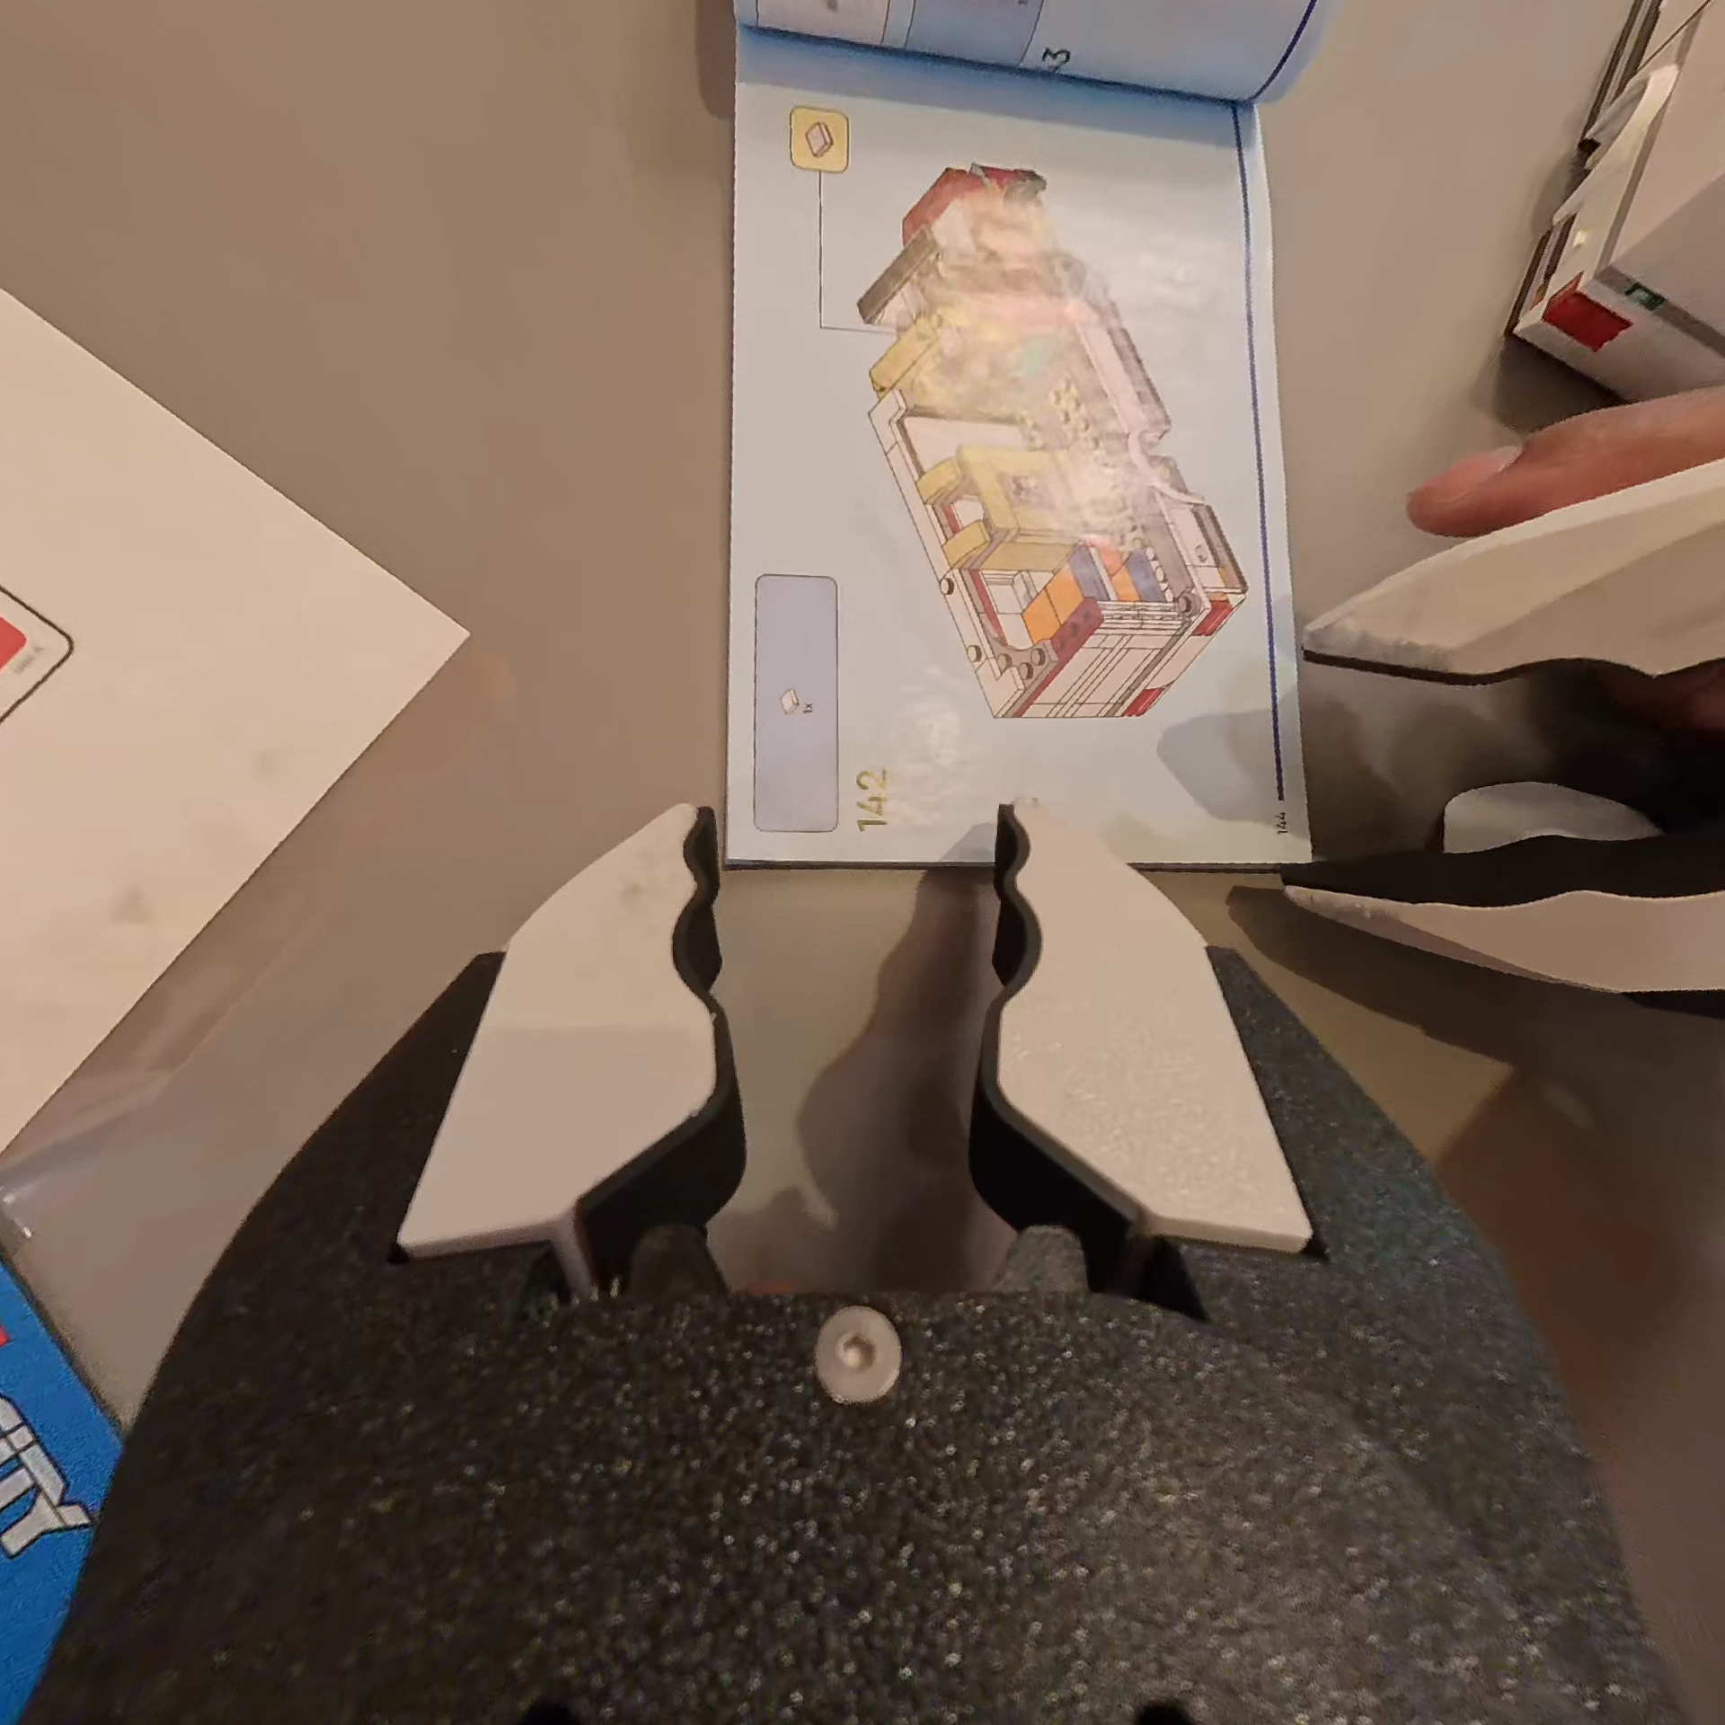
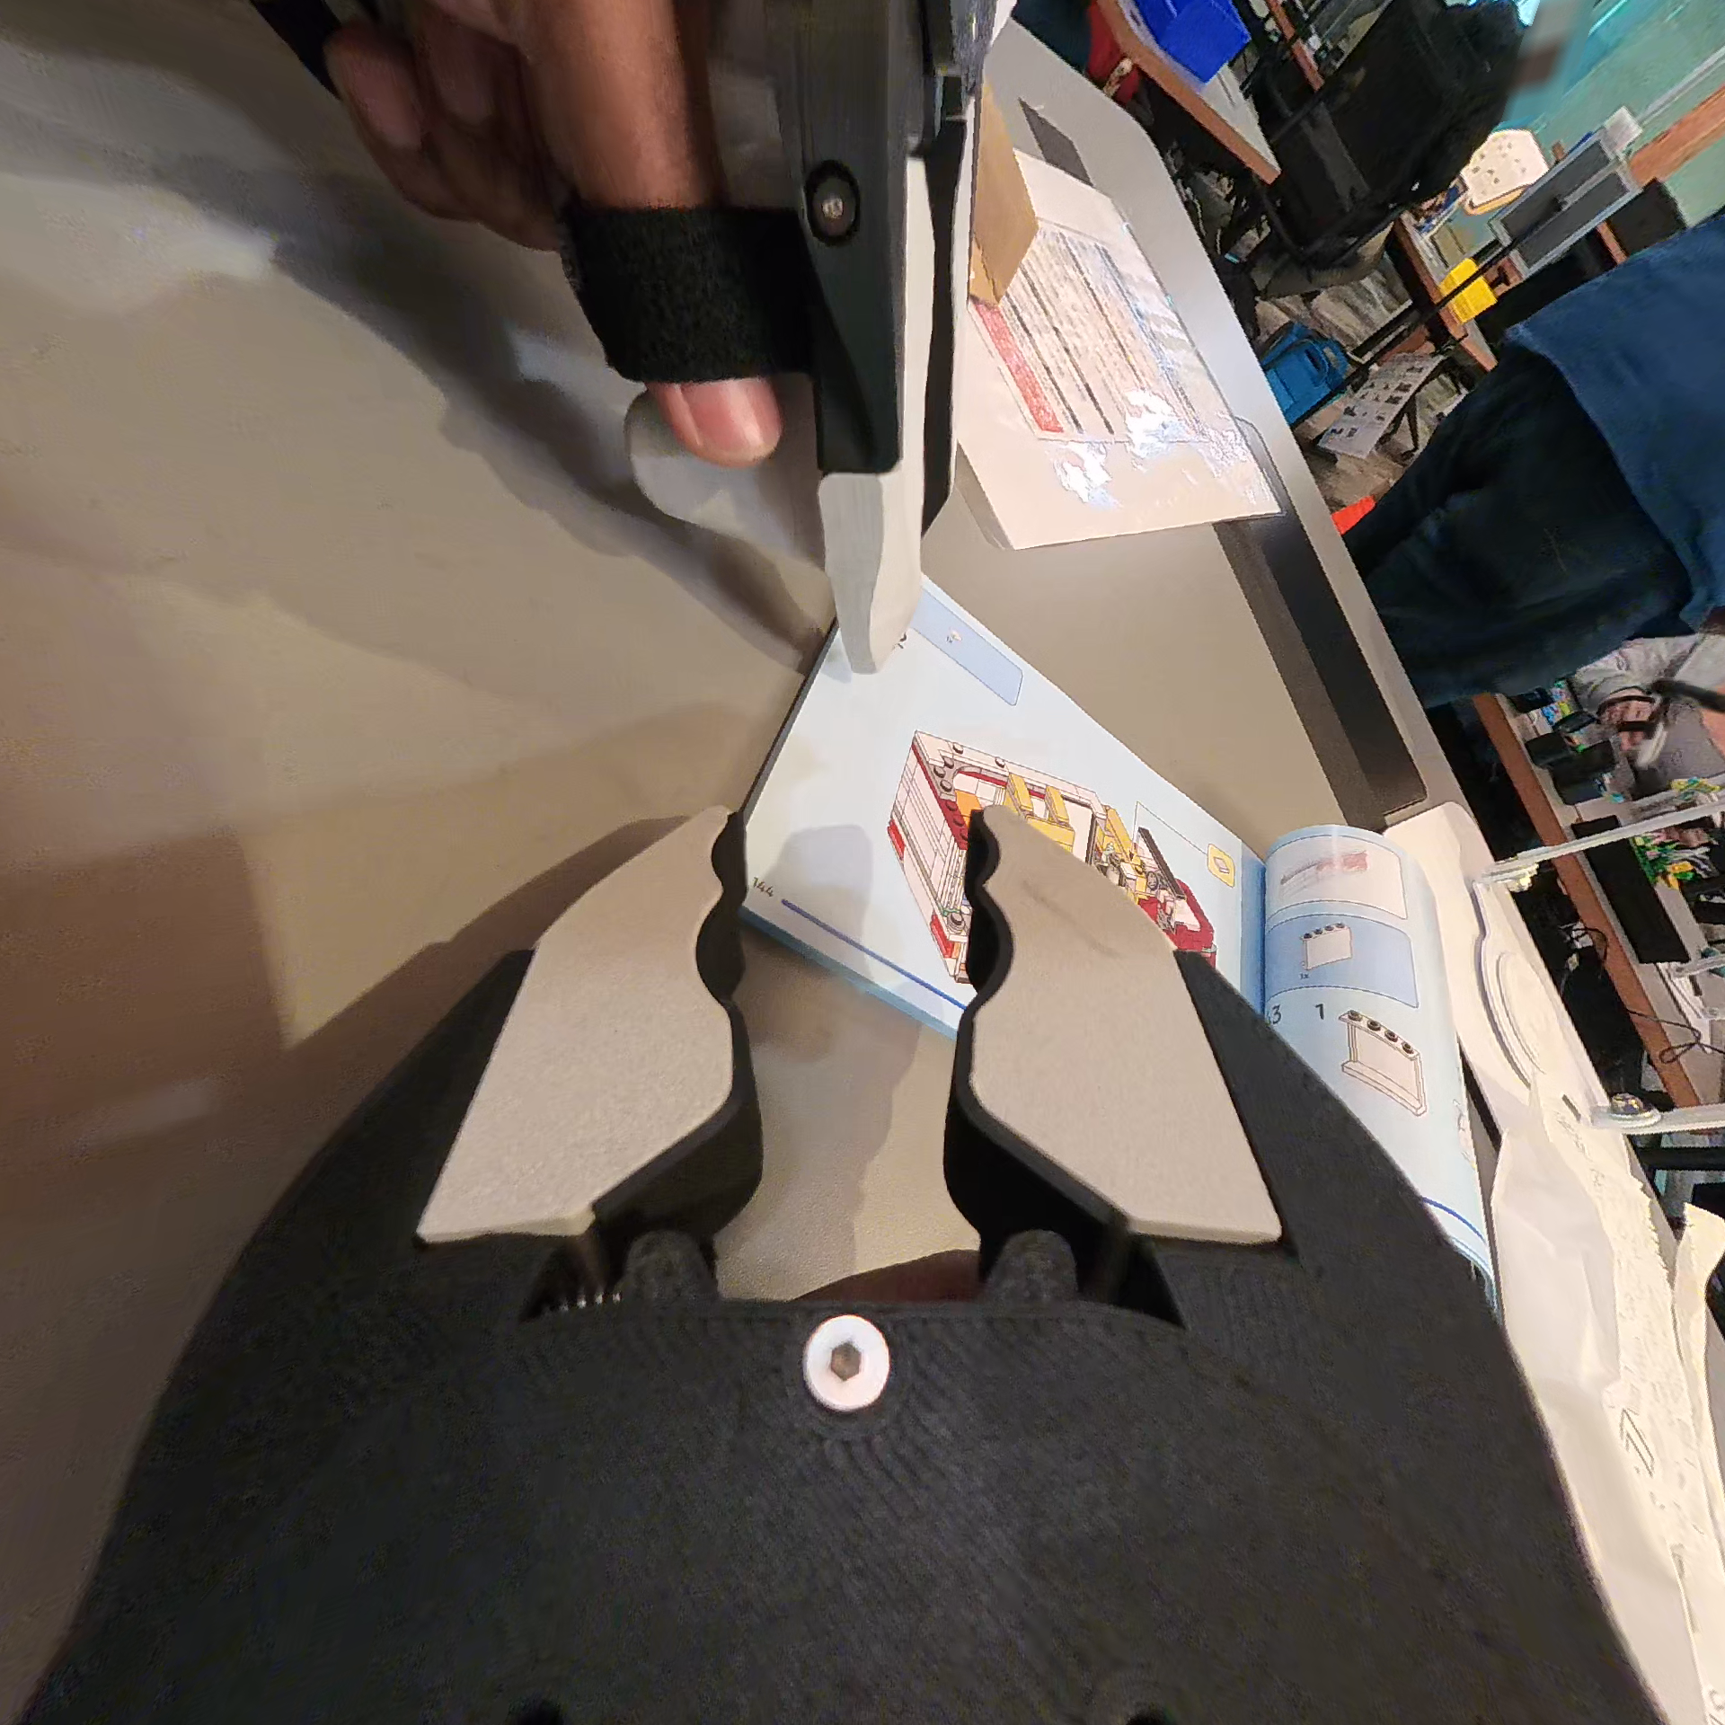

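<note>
On the desk [image 1: 560, 327]: open booklet [image 1: 1008, 467], pale blue page up, brick-model drawing at centre, far pages curled over. Left tool [image 1: 857, 821] at booklet's near edge, fingers apart, nothing between them; right-hand fingertip over the page edge, contact not determinable. Right tool [image 2: 849, 831] at booklet's adjacent edge near the corner, fingers apart, nothing clamped; one fingertip over the drawing. Hand [image 2: 560, 121] on left tool, one finger under a black strap. White sheet [image 1: 168, 672] left of left tool, well apart from booklet. Blue box [image 1: 37, 1456] at near left. White box [image 1: 1643, 280] at far right. Laminated sheet [image 2: 1101, 355] beyond booklet.
</note>
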`<action>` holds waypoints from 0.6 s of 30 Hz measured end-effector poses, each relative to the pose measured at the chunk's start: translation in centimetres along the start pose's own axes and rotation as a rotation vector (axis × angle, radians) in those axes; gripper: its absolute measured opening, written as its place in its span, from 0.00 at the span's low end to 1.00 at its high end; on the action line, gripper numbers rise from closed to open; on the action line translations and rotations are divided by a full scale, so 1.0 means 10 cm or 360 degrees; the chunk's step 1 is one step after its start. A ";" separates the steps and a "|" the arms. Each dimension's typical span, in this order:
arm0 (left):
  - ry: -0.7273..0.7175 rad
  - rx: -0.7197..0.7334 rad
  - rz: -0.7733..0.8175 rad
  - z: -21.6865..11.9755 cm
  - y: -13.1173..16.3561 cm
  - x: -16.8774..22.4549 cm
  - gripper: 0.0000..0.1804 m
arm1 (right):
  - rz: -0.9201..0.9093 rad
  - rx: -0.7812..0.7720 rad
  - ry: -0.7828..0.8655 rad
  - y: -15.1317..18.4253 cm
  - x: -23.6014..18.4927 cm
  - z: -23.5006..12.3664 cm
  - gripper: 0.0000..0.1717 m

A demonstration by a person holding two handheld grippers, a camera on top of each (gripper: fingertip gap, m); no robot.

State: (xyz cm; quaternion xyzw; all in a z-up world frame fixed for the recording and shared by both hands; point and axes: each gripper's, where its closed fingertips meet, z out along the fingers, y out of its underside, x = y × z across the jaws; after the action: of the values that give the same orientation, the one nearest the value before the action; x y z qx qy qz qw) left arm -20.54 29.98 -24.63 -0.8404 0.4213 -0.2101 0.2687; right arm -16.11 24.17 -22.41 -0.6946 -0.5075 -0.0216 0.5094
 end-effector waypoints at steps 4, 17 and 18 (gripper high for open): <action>-0.0001 -0.0007 0.0003 0.01 0.00 0.01 0.31 | -0.0007 0.0000 0.0002 0.00 0.00 0.00 0.26; -0.0006 0.0005 0.0024 -0.01 -0.03 0.03 0.31 | -0.0007 -0.0005 0.0000 0.01 0.00 0.00 0.25; -0.0008 0.0011 0.0028 -0.01 -0.03 0.03 0.30 | -0.0006 -0.0006 0.0000 0.01 0.00 0.00 0.24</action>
State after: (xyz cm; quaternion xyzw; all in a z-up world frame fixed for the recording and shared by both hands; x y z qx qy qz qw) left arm -20.27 29.87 -24.28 -0.8362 0.4271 -0.2071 0.2745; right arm -16.08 24.16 -22.46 -0.6945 -0.5090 -0.0235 0.5080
